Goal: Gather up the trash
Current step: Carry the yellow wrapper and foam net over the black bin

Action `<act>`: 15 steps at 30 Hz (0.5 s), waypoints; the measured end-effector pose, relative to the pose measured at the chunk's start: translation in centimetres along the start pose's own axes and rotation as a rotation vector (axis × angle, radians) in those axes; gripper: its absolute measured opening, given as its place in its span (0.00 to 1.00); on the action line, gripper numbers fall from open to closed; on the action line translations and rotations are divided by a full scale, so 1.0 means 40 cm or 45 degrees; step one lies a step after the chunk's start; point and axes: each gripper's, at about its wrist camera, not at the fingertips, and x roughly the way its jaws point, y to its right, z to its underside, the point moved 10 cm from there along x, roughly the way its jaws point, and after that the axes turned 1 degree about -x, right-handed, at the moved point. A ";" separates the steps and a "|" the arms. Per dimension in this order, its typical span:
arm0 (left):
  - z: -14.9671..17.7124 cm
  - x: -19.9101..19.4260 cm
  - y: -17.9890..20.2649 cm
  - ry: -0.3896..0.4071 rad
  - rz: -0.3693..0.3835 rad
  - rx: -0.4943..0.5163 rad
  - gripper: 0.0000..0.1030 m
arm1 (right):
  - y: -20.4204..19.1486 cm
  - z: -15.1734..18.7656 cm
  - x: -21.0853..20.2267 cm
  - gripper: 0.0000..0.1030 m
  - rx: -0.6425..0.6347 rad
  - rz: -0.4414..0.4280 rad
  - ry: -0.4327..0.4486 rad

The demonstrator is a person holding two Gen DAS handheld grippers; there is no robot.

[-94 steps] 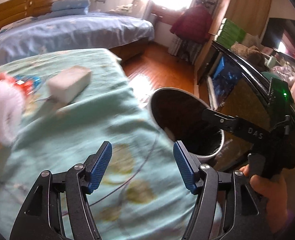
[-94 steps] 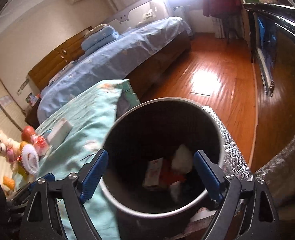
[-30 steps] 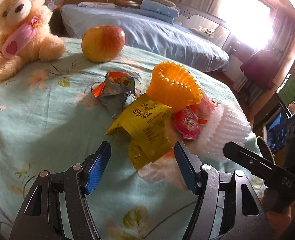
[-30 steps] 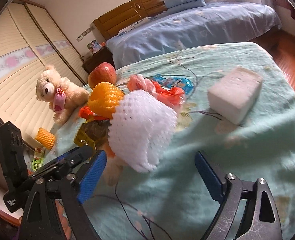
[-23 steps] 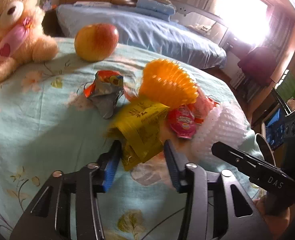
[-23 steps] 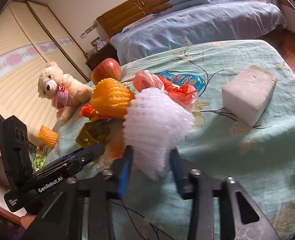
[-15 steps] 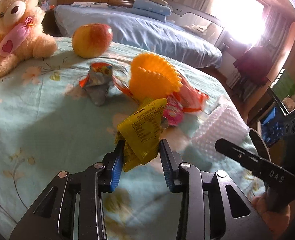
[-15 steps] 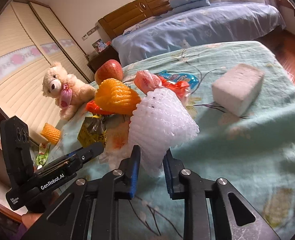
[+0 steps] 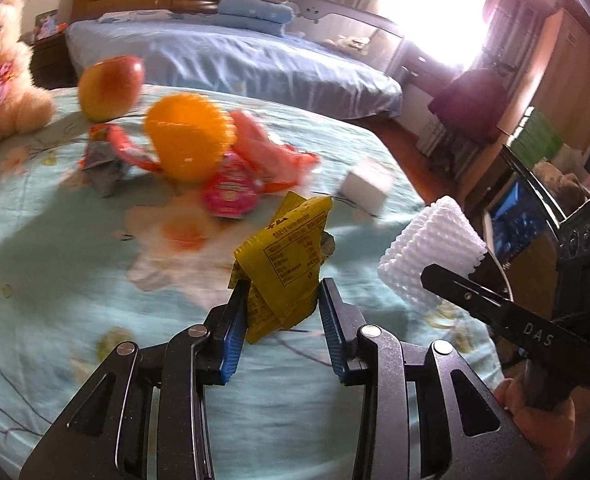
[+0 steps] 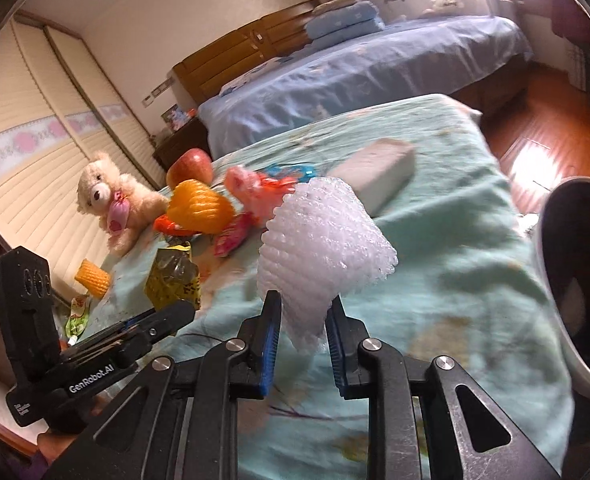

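Trash in both tongs now. Left gripper clamped narrow on the yellow wrapper, lifted clear of the teal bedspread; a second ago spread wide around it while it lay in the pile. Right gripper pinched fully together on the lower edge of the white foam net, likewise raised off the cloth; a second ago wide open, with the net resting beside the other litter. Both views swung away from the pile toward the near right edge of the bedspread, where the rim of the dark bin shows just past that edge.

Meaning for the task, as a judgement: two pieces secured, carry to the bin under way, drop not yet made. Left behind around the middle of the bedspread: orange foam net, pink and red wrappers, a crumpled foil wrapper and a white foam block nearer the far right edge. Apple and teddy bear toward the far left edge, probably not trash.
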 end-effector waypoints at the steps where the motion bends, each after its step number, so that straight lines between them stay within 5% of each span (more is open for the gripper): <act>1: 0.000 0.002 0.010 -0.003 0.009 0.009 0.33 | 0.011 0.002 -0.008 0.22 0.005 0.010 0.004; 15: 0.011 0.037 0.199 -0.040 0.113 0.155 0.33 | 0.186 0.006 -0.140 0.22 0.102 0.137 0.093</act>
